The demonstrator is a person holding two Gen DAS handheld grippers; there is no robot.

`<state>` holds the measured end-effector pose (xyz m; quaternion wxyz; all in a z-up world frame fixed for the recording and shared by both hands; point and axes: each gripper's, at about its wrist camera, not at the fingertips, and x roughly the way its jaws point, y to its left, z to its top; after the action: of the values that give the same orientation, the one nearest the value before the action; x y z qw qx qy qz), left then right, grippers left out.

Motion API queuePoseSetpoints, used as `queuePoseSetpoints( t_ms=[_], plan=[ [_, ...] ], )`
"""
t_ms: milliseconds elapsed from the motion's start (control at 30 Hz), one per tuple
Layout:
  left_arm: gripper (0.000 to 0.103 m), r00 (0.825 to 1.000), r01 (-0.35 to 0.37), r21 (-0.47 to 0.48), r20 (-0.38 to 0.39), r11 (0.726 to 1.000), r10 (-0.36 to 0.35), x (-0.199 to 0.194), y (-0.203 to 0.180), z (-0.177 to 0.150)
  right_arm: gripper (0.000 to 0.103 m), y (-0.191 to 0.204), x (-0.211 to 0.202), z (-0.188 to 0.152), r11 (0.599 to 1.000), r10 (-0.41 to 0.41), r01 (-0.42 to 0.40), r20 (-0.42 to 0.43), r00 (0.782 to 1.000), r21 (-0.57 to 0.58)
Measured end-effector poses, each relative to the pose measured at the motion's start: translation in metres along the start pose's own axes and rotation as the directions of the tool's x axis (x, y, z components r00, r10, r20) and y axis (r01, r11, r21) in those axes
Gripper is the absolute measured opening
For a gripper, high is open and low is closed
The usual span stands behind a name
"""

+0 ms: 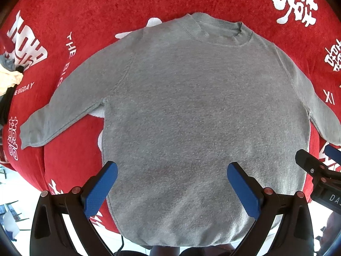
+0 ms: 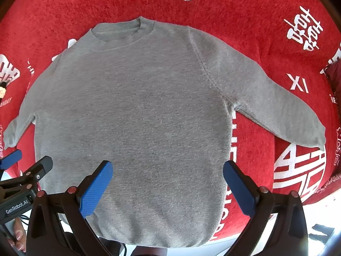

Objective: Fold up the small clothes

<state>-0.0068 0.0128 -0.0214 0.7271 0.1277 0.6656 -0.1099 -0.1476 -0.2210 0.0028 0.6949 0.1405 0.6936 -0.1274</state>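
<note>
Grey sweater (image 1: 202,117) flat on red cloth (image 1: 96,6), hem overhanging near edge

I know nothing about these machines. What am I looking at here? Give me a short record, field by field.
garment: grey sweatshirt, lying flat, front up, unfolded
sleeves: both spread outward to the sides
collar: at the far end, away from the cameras
surface: red cloth with white printed characters
left gripper: open, fingers hovering above the hem end, holding nothing
right gripper: open, also above the hem end, holding nothing
other items: bundle of clothes at the far left edge
folding progress: not yet begun
</note>
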Motion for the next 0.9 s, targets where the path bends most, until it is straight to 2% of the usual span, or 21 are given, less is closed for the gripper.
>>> queuePoseSetpoints(
  t_ms=[900],
  plan=[
    [0.103, 1.0, 0.01, -0.015, -0.003, 1.0, -0.01, 0.003, 0.01, 0.002, 0.103, 0.005, 0.003, 0.003, 1.0, -0.004, 0.004, -0.006, 1.0, -0.006]
  ],
)
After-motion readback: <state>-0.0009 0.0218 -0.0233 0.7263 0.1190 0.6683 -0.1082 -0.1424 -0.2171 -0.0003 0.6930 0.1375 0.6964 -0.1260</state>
